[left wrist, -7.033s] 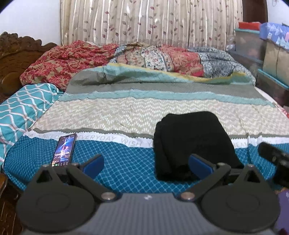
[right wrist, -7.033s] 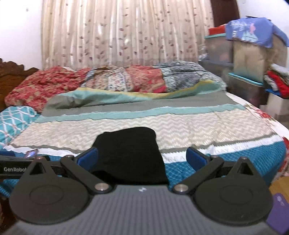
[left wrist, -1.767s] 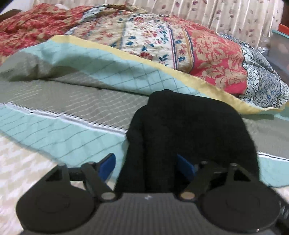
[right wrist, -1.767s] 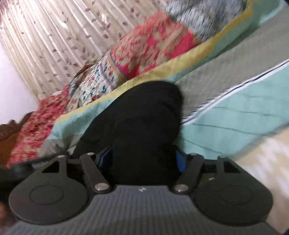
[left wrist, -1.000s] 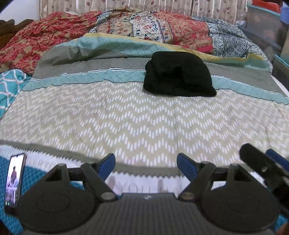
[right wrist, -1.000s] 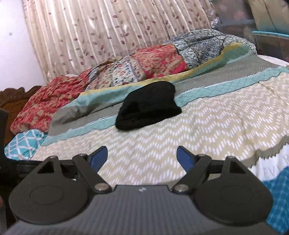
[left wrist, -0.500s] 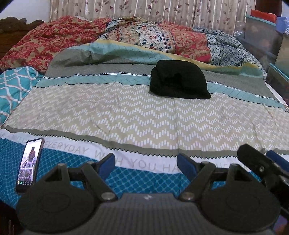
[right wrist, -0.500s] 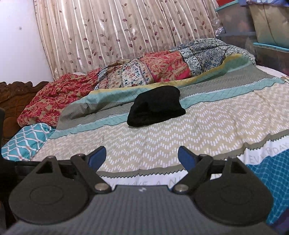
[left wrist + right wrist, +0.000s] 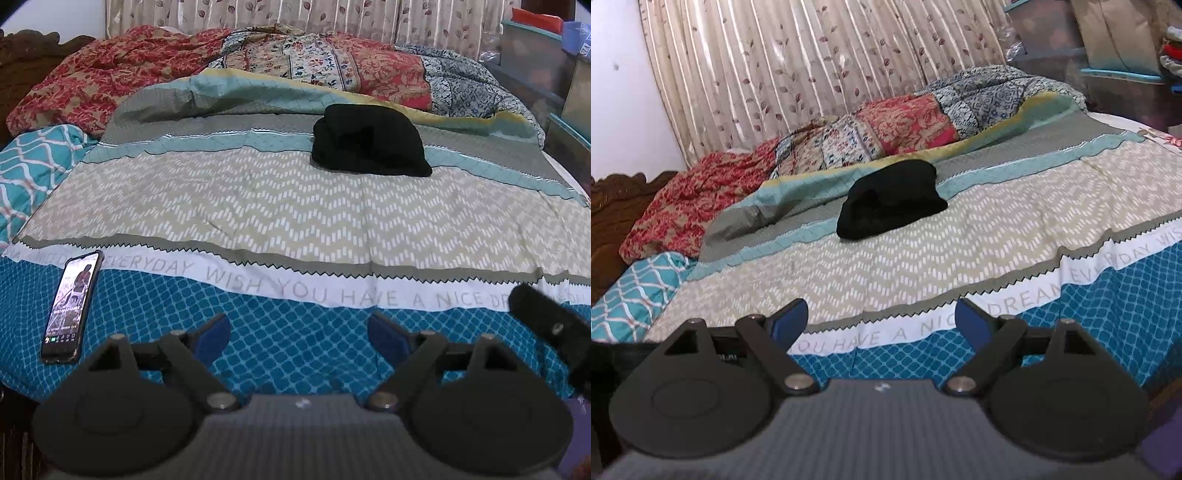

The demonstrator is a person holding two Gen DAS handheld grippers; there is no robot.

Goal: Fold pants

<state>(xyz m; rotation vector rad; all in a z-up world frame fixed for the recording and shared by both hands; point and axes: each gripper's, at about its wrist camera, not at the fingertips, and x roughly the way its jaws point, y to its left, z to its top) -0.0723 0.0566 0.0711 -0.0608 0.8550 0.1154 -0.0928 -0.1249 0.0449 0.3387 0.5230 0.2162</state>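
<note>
The black pants (image 9: 369,142) lie folded in a compact bundle far up the bed, on the grey and light-teal bands of the bedspread; they also show in the right wrist view (image 9: 890,201). My left gripper (image 9: 299,332) is open and empty, low over the blue foot end of the bedspread, far from the pants. My right gripper (image 9: 881,321) is open and empty over the bed's near edge. Part of the right gripper (image 9: 550,328) shows at the right edge of the left wrist view.
A phone (image 9: 72,306) with a lit screen lies on the blue band at the left. A floral quilt (image 9: 314,62) is bunched along the far side before curtains (image 9: 812,66). A teal pillow (image 9: 29,166) and a carved headboard (image 9: 617,206) are left. Storage boxes (image 9: 535,48) stand right.
Both grippers let go of the folded pants far up the bed and drew back toward the foot end, so the pants look smaller and farther. The phone has come back into view.
</note>
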